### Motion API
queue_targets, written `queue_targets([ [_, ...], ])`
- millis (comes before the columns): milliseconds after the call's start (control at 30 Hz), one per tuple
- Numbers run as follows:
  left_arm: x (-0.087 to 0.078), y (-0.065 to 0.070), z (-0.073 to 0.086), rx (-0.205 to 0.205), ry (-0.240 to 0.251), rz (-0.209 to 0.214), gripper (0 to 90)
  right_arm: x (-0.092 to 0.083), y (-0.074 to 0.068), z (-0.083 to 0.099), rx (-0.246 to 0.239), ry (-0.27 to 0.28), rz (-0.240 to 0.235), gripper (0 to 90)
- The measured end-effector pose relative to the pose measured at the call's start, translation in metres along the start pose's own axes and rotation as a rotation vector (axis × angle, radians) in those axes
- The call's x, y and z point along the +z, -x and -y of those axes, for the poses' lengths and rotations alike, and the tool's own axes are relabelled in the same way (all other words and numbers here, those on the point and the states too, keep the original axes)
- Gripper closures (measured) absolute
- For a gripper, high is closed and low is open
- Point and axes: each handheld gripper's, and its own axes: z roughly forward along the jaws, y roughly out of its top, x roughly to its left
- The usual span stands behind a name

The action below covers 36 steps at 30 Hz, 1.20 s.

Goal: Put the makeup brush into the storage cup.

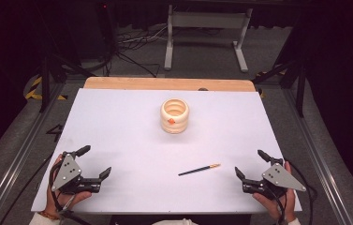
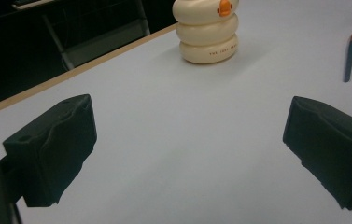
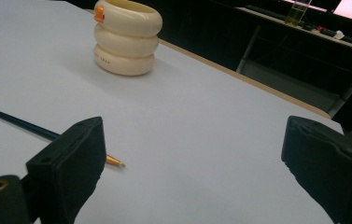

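Lying flat on the white table [image 1: 118,122], the dark pencil [image 1: 199,169] sits near the person's edge, right of centre, its orange-tipped end pointing right and slightly far. It rests free of any contact, so either tool can reach it. A cream ringed holder [image 1: 174,115] stands upright well beyond it, near the table's middle and toward the far side, mouth open upward; judged from this layout, it is the likely receptacle for the pencil. The right gripper [image 1: 251,166] rests at the near right corner, just right of the pencil, jaws spread wide and grasping nothing, angled toward it. The left gripper [image 1: 95,162] rests at the near left corner, well apart from both items, jaws likewise spread and empty
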Motion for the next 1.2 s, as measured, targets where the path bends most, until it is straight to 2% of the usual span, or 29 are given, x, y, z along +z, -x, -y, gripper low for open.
queue_targets([
  [200,0.000,0.002,0.000,0.018,-0.019,0.003,3.9,0.001,0.000,0.000,0.010,-0.003,-0.007,7.1],
  [633,0.000,0.003,0.001,0.020,-0.032,0.019,4.1,0.003,0.001,-0.003,-0.005,-0.006,-0.009,6.7],
  [867,0.000,0.003,0.002,0.015,-0.040,0.022,4.3,0.009,0.005,-0.014,-0.015,-0.017,-0.051,7.7],
  [1033,0.001,0.003,0.003,0.019,-0.050,0.038,4.5,0.013,0.008,-0.020,-0.018,-0.056,-0.097,16.3],
  [1067,0.003,0.004,0.003,0.021,-0.060,0.045,4.8,0.016,0.009,-0.024,-0.022,-0.093,-0.120,19.9],
  [1133,0.004,0.005,0.003,0.024,-0.063,0.052,4.8,0.020,0.011,-0.029,-0.044,-0.124,-0.175,24.1],
  [1167,0.004,0.005,0.003,0.024,-0.063,0.052,4.8,0.020,0.011,-0.029,-0.044,-0.124,-0.175,24.1],
  [1200,0.005,0.006,0.003,0.022,-0.064,0.052,4.8,0.022,0.010,-0.032,-0.054,-0.146,-0.191,26.2],
])
